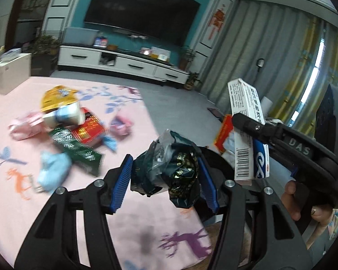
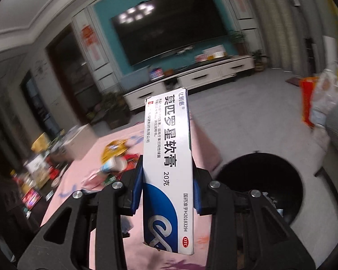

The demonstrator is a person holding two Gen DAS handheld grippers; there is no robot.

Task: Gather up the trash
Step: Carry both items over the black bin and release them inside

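My left gripper point(image 1: 165, 175) is shut on a crumpled dark wrapper point(image 1: 169, 168) and holds it above the edge of the pink tablecloth point(image 1: 78, 202). My right gripper point(image 2: 167, 189) is shut on a white and blue ointment box point(image 2: 166, 157), held upright; the box also shows in the left wrist view point(image 1: 245, 135). A black trash bin point(image 2: 259, 180) stands on the floor to the right of the table. More trash lies on the cloth: a yellow packet point(image 1: 57, 96), a white cup point(image 1: 65, 115), a red packet point(image 1: 87, 130), a green wrapper point(image 1: 76, 150), pink packets point(image 1: 24, 128) and blue wads point(image 1: 53, 168).
A TV cabinet point(image 1: 124, 64) and large television point(image 1: 142, 11) stand at the far wall. A red bag of rubbish point(image 2: 308, 99) sits on the floor at right. A dark side table with bottles and boxes point(image 2: 33, 180) stands left of the pink cloth.
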